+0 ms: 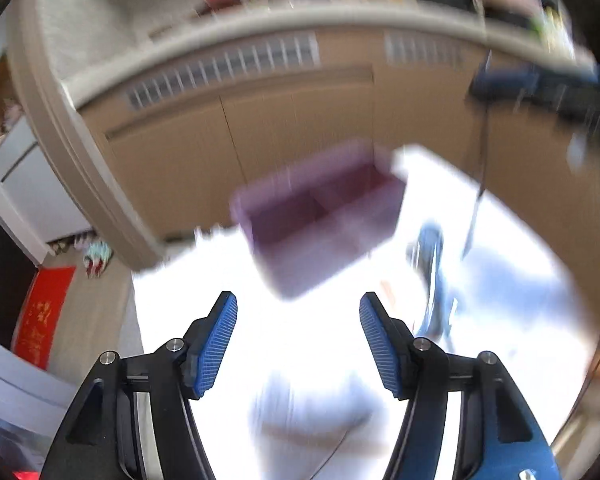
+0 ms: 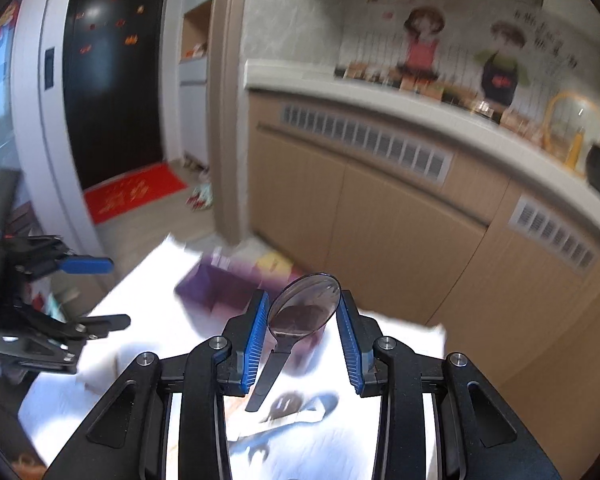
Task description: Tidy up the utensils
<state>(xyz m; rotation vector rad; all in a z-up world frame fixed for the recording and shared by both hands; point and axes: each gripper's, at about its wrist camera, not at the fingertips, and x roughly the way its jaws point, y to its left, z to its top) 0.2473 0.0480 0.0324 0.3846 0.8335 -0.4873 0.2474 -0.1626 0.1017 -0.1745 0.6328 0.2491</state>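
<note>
The right gripper (image 2: pixel 302 312) has a dark, see-through plastic spoon (image 2: pixel 300 312) between its blue fingers (image 2: pixel 256 336). The bowl of the spoon stands up at the fingertips, its edges meeting the pads on both sides, and the handle hangs down and to the left between them. The fingers are closed only as far as the bowl's width lets them. Beyond the spoon, a little to the left, a purple box (image 2: pixel 216 284) with a divider inside sits on the white worktop (image 2: pixel 400 332); it is blurred.

The left gripper (image 1: pixel 298 336) holds nothing: its fingers (image 1: pixel 216 344) are spread wide over the bright worktop (image 1: pixel 204 272). The purple box (image 1: pixel 320 216) lies ahead of them, well apart from the fingertips, with two compartments showing. To the right of the box something blue (image 1: pixel 432 264) lies on the worktop, too smeared to name. Tan cabinet doors (image 1: pixel 300 128) with vent grilles run behind the worktop.
</note>
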